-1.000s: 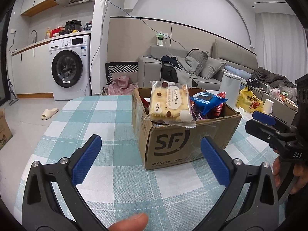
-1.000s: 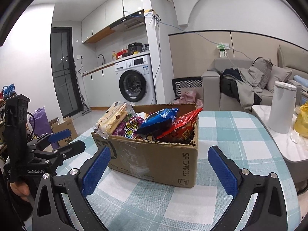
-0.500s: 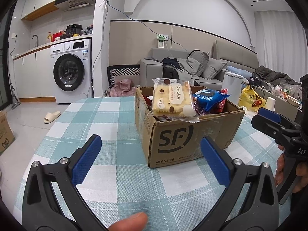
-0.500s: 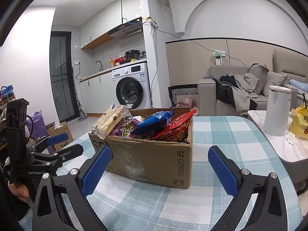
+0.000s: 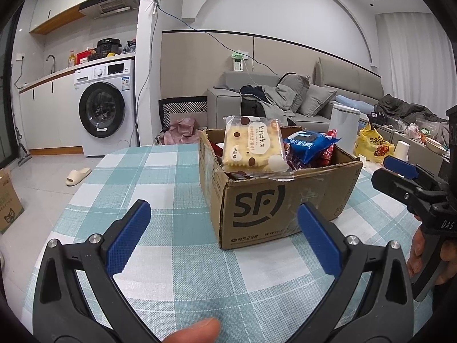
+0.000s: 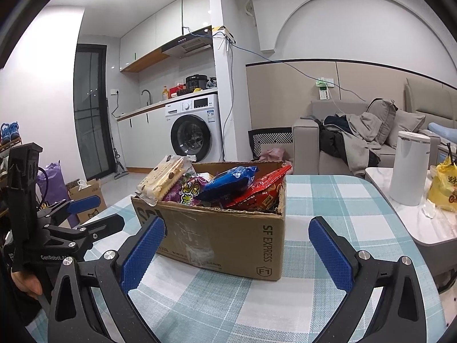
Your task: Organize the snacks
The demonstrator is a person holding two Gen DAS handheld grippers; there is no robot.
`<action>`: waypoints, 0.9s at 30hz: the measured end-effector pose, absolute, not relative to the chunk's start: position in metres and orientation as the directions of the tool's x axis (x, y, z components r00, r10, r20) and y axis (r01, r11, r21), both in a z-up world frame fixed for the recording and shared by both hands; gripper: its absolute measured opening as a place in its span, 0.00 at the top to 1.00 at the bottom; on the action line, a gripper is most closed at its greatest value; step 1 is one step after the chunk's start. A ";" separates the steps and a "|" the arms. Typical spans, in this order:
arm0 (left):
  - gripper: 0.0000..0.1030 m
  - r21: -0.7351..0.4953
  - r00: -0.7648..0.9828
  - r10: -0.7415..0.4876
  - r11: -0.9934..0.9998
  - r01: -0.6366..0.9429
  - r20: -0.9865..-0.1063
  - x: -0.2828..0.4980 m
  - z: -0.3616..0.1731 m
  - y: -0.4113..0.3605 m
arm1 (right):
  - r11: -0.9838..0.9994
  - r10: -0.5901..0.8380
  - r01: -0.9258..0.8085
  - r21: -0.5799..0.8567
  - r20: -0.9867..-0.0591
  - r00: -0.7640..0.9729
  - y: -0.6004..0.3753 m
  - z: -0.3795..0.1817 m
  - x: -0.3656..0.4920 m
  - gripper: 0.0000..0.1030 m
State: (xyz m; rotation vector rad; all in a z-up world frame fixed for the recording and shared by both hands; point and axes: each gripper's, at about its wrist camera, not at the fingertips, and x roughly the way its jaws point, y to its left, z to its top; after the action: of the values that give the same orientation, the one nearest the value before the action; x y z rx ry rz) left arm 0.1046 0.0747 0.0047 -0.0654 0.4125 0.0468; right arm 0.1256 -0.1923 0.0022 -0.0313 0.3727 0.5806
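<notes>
A brown cardboard box stands on a table with a teal checked cloth, stuffed with snack packs. A clear pack of yellow crackers leans over one edge. Beside it lie a blue packet, a purple packet and a red packet. My left gripper hovers open just short of the box's near face, empty. On the other side my right gripper is open too, holding nothing. Each gripper also shows at the edge of the other's view.
A white cylindrical canister and a yellow bag stand on a white side table to the right. Checked tablecloth lies bare left of the box. A sofa and a washing machine are behind.
Both cameras have dropped lower and tilted up a little, so the box sits slightly lower and closer in both views. Both grippers stay open and empty.
</notes>
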 end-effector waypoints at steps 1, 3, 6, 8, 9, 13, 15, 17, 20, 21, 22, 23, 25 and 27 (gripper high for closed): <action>0.00 -0.052 0.915 0.032 0.997 -0.057 -0.402 0.106 0.004 0.075 | 0.838 0.530 -0.541 0.074 -0.354 0.771 -0.192 0.003 0.126 0.00; 0.00 -0.049 0.915 0.031 0.997 -0.055 -0.402 0.104 0.004 0.072 | 0.838 0.530 -0.541 0.075 -0.353 0.771 -0.192 0.003 0.126 0.00; 0.00 -0.050 0.915 0.032 0.997 -0.057 -0.402 0.104 0.003 0.072 | 0.837 0.530 -0.541 0.076 -0.354 0.771 -0.192 0.003 0.126 0.00; 0.00 -0.051 0.914 0.034 0.997 -0.059 -0.403 0.104 0.003 0.072 | 0.837 0.531 -0.542 0.077 -0.354 0.770 -0.192 0.002 0.127 0.00; 0.00 -0.051 0.915 0.034 0.997 -0.059 -0.403 0.104 0.003 0.072 | 0.838 0.529 -0.541 0.075 -0.354 0.771 -0.192 0.003 0.126 0.00; 0.00 -0.048 0.915 0.033 0.997 -0.057 -0.402 0.105 0.002 0.071 | 0.838 0.529 -0.541 0.075 -0.355 0.770 -0.192 0.002 0.127 0.00; 0.00 -0.048 0.915 0.031 0.997 -0.055 -0.402 0.104 0.002 0.070 | 0.837 0.530 -0.541 0.075 -0.354 0.771 -0.192 0.003 0.126 0.00; 0.00 -0.048 0.915 0.030 0.997 -0.054 -0.402 0.104 0.002 0.070 | 0.837 0.530 -0.542 0.075 -0.354 0.770 -0.192 0.003 0.126 0.00; 0.00 -0.048 0.915 0.032 0.997 -0.055 -0.402 0.104 0.002 0.070 | 0.837 0.530 -0.542 0.075 -0.355 0.770 -0.192 0.002 0.127 0.00; 0.00 -0.048 0.915 0.032 0.997 -0.056 -0.402 0.104 0.002 0.070 | 0.837 0.530 -0.541 0.075 -0.355 0.770 -0.192 0.003 0.126 0.00; 0.00 -0.048 0.915 0.031 0.997 -0.056 -0.402 0.104 0.002 0.070 | 0.838 0.530 -0.541 0.076 -0.355 0.770 -0.192 0.003 0.126 0.00; 0.00 -0.048 0.915 0.031 0.997 -0.055 -0.402 0.104 0.002 0.070 | 0.838 0.530 -0.541 0.076 -0.355 0.771 -0.192 0.003 0.126 0.00; 0.00 -0.047 0.915 0.032 0.997 -0.056 -0.402 0.105 0.002 0.070 | 0.838 0.530 -0.541 0.076 -0.355 0.770 -0.191 0.003 0.126 0.00; 0.00 -0.047 0.915 0.032 0.997 -0.055 -0.401 0.104 0.002 0.070 | 0.838 0.530 -0.541 0.076 -0.355 0.770 -0.191 0.003 0.126 0.00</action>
State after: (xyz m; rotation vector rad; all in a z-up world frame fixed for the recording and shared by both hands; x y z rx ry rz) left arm 0.1042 0.0700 0.0017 -0.0582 0.4121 0.0447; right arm 0.1263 -0.1914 0.0027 -0.0316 0.3752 0.5807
